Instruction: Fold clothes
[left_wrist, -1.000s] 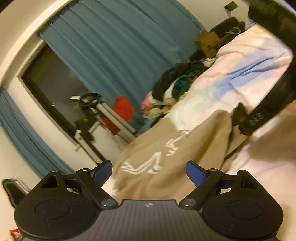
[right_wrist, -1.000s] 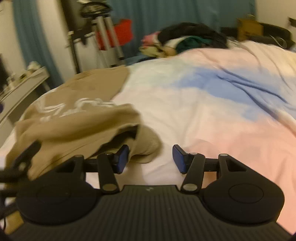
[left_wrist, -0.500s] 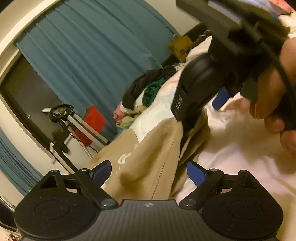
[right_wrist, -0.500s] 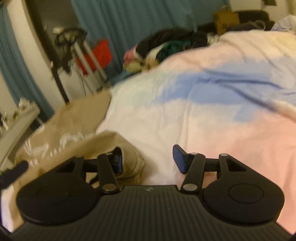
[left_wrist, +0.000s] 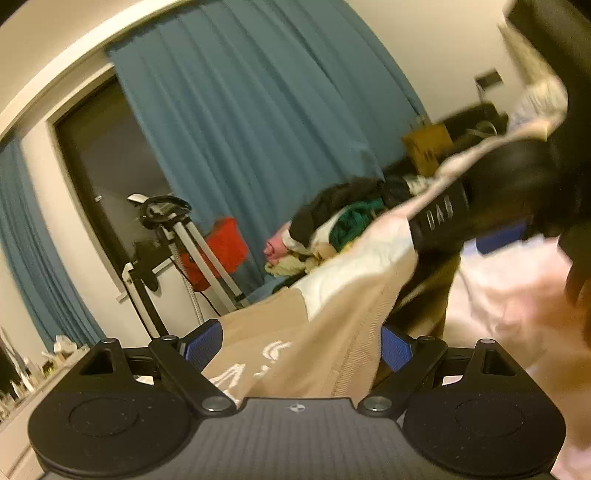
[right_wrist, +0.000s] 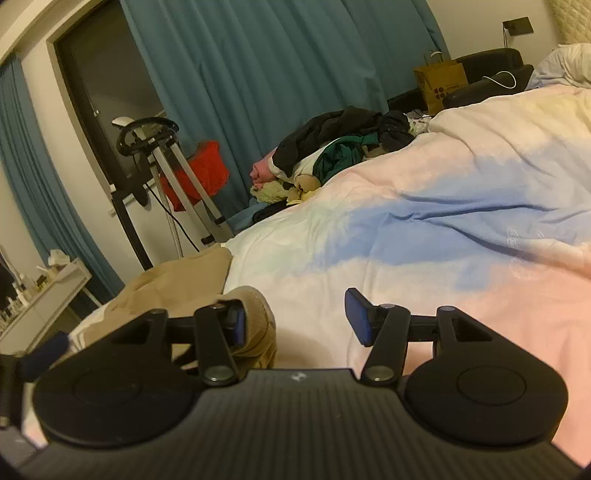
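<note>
A tan garment (left_wrist: 332, 325) with white lettering lies on the pastel quilt (right_wrist: 443, 229) of a bed. My left gripper (left_wrist: 299, 345) is open wide, and a raised fold of the garment runs between its fingers without being pressed. In the left wrist view the right gripper's black body crosses the upper right, its blue pad (left_wrist: 498, 236) above the cloth. My right gripper (right_wrist: 295, 321) stands half open. The garment's ribbed edge (right_wrist: 258, 314) bunches against its left finger, and its right finger is bare over the quilt.
A heap of mixed clothes (right_wrist: 332, 147) sits at the bed's far edge. Beyond it are blue curtains (right_wrist: 277, 74), a metal stand (right_wrist: 166, 166) with a red item (right_wrist: 199, 170), and a paper bag (right_wrist: 439, 85). A white shelf (right_wrist: 55, 280) is at the left.
Both views have rolled. The tan fold has come in between the left fingers. The right gripper has shifted up and to the right in the left wrist view. Neither opening has changed.
</note>
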